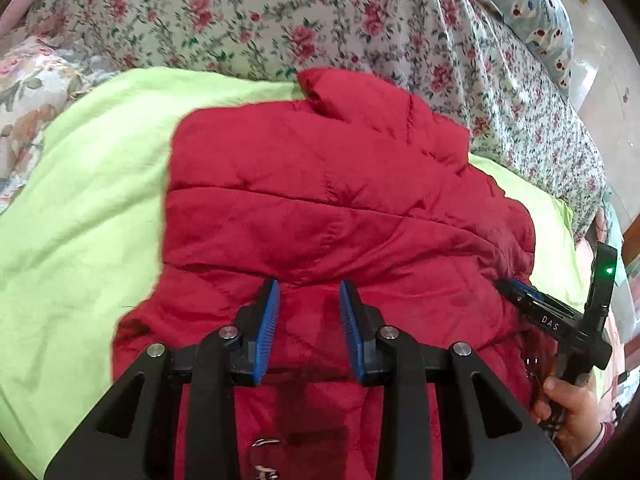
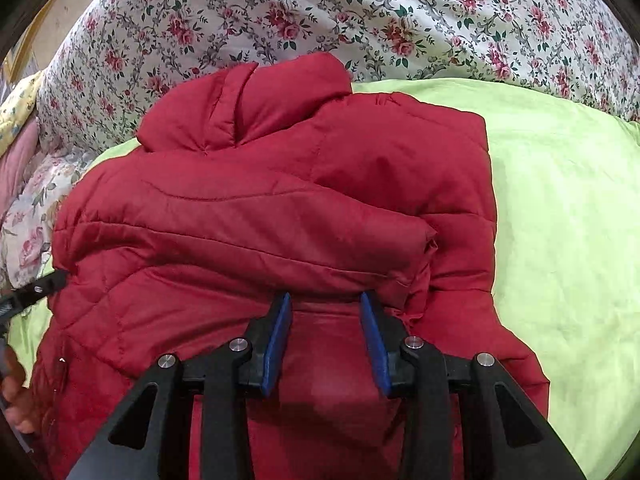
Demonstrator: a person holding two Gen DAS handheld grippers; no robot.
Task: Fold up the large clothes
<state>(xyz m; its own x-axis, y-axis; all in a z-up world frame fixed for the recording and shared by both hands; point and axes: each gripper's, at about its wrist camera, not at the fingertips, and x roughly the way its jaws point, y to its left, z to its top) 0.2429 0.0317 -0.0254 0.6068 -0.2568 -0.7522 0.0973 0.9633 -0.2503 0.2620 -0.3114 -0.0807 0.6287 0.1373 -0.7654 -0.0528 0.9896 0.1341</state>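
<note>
A red quilted puffer jacket (image 1: 320,208) lies on a lime-green sheet (image 1: 88,200), collar at the far end, a sleeve folded across its body. My left gripper (image 1: 309,286) is open just above the jacket's lower body, nothing between its blue pads. The right gripper shows at the jacket's right edge in the left wrist view (image 1: 516,292). In the right wrist view the jacket (image 2: 280,208) fills the middle, and my right gripper (image 2: 326,298) is open, its tips at the folded sleeve's near edge. The left gripper's tip (image 2: 40,286) peeks in at the left.
A floral bedspread (image 1: 280,12) covers the bed beyond the green sheet (image 2: 560,200). A light blue patterned pillow (image 1: 536,12) lies far right. A floral cushion (image 1: 28,88) sits at the left. A hand (image 1: 568,408) holds the right gripper.
</note>
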